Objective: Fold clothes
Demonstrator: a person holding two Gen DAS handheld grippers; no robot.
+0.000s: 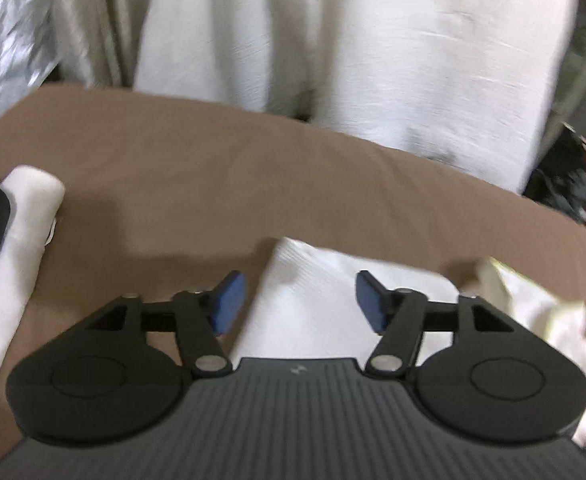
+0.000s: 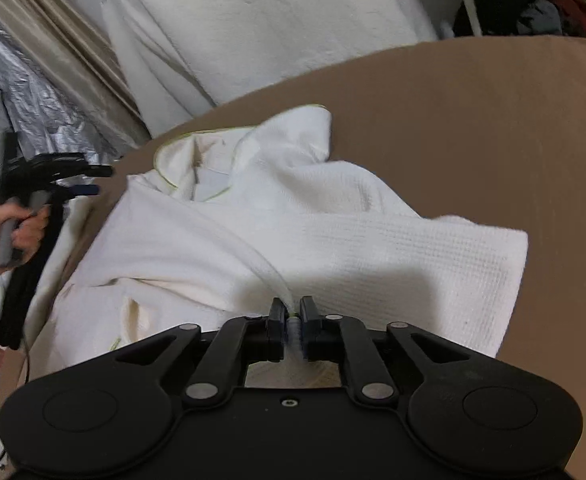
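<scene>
Right wrist view: the right gripper (image 2: 291, 322) has its fingers pinched tight on a fold of the white waffle-weave garment with pale green trim (image 2: 277, 224), which lies rumpled on the brown cloth-covered table (image 2: 473, 128) and spreads ahead of and to both sides of the fingers. Only this view shows the garment's collar opening, far ahead and left of the fingers, and the person's hand (image 2: 9, 236) gripping the left gripper (image 2: 93, 180) at the far left.

Left wrist view: the left gripper's blue-padded fingers (image 1: 229, 300) stand wide apart, holding nothing, with a flat part of the garment between and beyond them. Only this view shows one rolled white cloth (image 1: 21, 232) far left of the fingers. Beyond the table hangs white fabric (image 1: 373, 48), blurred.
</scene>
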